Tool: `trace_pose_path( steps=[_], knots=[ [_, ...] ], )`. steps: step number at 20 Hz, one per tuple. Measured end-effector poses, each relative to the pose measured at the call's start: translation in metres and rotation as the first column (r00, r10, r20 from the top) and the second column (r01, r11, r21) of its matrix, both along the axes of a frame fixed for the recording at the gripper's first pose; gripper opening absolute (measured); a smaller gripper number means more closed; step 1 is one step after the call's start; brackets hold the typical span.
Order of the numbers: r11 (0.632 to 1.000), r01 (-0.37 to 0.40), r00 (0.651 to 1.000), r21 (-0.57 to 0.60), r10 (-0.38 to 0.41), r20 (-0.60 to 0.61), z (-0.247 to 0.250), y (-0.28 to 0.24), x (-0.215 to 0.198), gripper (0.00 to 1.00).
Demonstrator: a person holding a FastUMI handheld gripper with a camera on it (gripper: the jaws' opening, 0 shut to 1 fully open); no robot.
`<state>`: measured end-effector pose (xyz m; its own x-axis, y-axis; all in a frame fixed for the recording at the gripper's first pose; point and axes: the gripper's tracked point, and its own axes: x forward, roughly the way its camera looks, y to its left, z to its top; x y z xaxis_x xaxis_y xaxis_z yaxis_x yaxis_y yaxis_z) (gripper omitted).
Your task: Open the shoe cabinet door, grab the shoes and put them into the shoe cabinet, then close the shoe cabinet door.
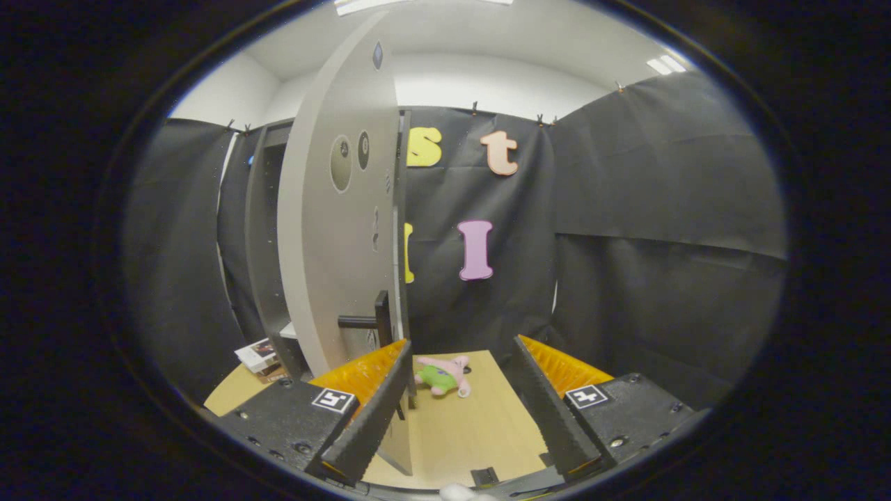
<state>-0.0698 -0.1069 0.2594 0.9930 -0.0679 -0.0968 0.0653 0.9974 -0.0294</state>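
A: Hand-held gripper [461, 390], one item: condition?

B: Level, pointing forward over the light wooden counter [480, 431]. Its two fingers stand wide apart with nothing between them but bare counter. The left finger [372, 410] sits at the lower edge of the tall grey shoe cabinet door [334, 229]; whether it touches the door cannot be told.

A: Door, one item?

B: One, swung open towards the camera and seen nearly edge-on. It carries one dark bar handle [365, 320] low on its face, just above the left fingertip.

A: Cabinet?

B: One dark grey shoe cabinet [268, 229], standing behind the door on the left. Its interior is mostly hidden by the door, so the contents cannot be listed.

A: Loose items on the counter?

B: One small pink and green plush toy [444, 374], lying just ahead of the fingers, between them and the booth wall. One small stack of printed booklets [257, 356], at the foot of the cabinet, left of the door.

A: Shoes?

B: None can be made out from this angle.
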Motion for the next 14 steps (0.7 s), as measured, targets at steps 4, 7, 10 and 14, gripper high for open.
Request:
trace_pose_path(
  steps=[4, 7, 10, 14],
  knots=[
    [0.996, -0.091, 0.996, 0.0, 0.091, 0.004, -0.005, 0.045, -0.001, 0.95],
    [0.984, -0.179, 0.984, 0.015, 0.179, 0.005, -0.008, 0.09, 0.008, 0.95],
    [0.967, -0.253, 0.968, 0.013, 0.253, 0.003, -0.013, 0.13, 0.023, 0.95],
    [0.937, -0.349, 0.937, 0.029, 0.35, -0.021, -0.022, 0.184, 0.051, 0.97]
  ],
)
